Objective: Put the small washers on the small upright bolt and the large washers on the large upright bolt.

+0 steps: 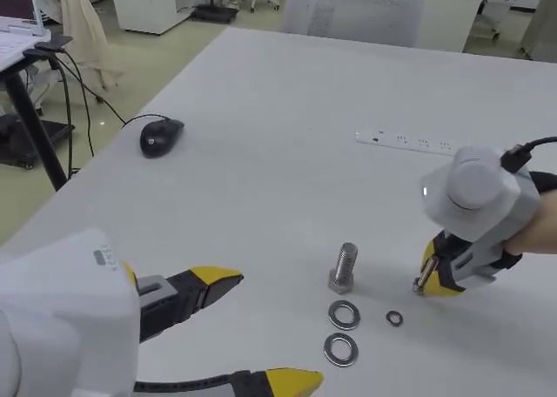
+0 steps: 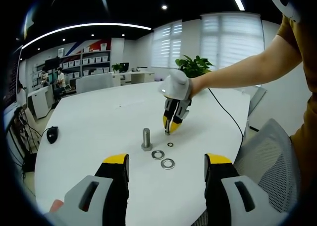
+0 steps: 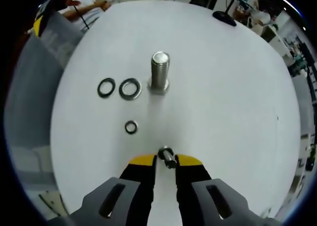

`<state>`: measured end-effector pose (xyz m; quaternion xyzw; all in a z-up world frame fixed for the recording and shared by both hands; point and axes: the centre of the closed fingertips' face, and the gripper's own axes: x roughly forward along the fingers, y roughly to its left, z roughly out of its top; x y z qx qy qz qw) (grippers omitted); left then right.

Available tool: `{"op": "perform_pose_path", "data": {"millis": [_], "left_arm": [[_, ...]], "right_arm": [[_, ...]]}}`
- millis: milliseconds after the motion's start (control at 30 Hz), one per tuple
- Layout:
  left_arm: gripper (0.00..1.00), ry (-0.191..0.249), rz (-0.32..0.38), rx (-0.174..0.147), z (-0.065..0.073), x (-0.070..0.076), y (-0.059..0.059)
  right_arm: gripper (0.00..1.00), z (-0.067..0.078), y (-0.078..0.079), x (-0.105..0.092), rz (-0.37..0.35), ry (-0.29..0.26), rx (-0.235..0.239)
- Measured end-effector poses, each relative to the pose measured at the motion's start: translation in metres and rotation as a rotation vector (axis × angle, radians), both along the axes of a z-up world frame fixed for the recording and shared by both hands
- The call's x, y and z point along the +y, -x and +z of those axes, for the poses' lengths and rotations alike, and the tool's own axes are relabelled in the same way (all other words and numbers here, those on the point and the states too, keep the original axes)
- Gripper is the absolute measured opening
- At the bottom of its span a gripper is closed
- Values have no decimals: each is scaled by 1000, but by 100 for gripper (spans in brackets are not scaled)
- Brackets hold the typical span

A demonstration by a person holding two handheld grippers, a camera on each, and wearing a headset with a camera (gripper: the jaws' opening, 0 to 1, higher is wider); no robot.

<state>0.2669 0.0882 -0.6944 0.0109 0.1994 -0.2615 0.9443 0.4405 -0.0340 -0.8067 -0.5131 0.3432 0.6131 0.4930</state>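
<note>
White table top runs back toward office chairs and cabinets in the head view, with a mouse [image 1: 161,136] and a power strip [image 1: 409,140] lying far back on it. Nearer the person the large bolt [image 1: 345,266] stands on its head, long axis vertical, thread pointing up. The first large washer [image 1: 344,314] lies flat just beside its base, the second large washer [image 1: 340,349] just beyond it toward the person, and the small washer [image 1: 394,319] lies flat to their right. The right tool [image 1: 424,284] points steeply down just beside that small washer, its jaws clamped on the small bolt [image 1: 420,282]. The left tool [image 1: 278,329] hovers low at the left, jaws spread wide and holding nothing

Left gripper view: the large bolt and all three washers lie straight ahead between the open jaws, well apart from the tips. The small bolt hangs roughly upright under the right tool. Whether its lower end touches the table cannot be told

Right gripper view: the small bolt sits pinched at the jaw tips, seen nearly end-on. The small washer lies just ahead and a little left, with the large bolt further on. Since the right tool is occupied, the free left tool looks the likelier one to fetch washers
</note>
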Motion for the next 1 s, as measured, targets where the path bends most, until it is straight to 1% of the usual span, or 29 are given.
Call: {"op": "perform_pose_path", "data": {"millis": [233, 300, 400, 600, 767, 833, 900, 1000], "left_arm": [[61, -7, 0, -5, 1, 0, 2], [61, -7, -2, -11, 3, -1, 3], [61, -11, -6, -28, 8, -3, 4], [61, -22, -16, -40, 13, -5, 8], [61, -26, -24, -45, 16, -6, 12], [61, -15, -26, -52, 20, -8, 14], [61, -17, -30, -63, 23, -10, 15], [61, -17, -33, -64, 23, -11, 16]], "right_arm": [[16, 8, 3, -8, -29, -8, -13], [16, 9, 7, -12, -38, -8, -12], [15, 9, 13, -17, -42, -1, -9], [15, 9, 26, -24, -56, 0, 6], [14, 4, 46, -21, -47, -3, 32], [14, 2, 53, -18, -37, -5, 38], [14, 0, 59, -14, -23, -12, 40], [14, -3, 64, -8, -16, -12, 45]]}}
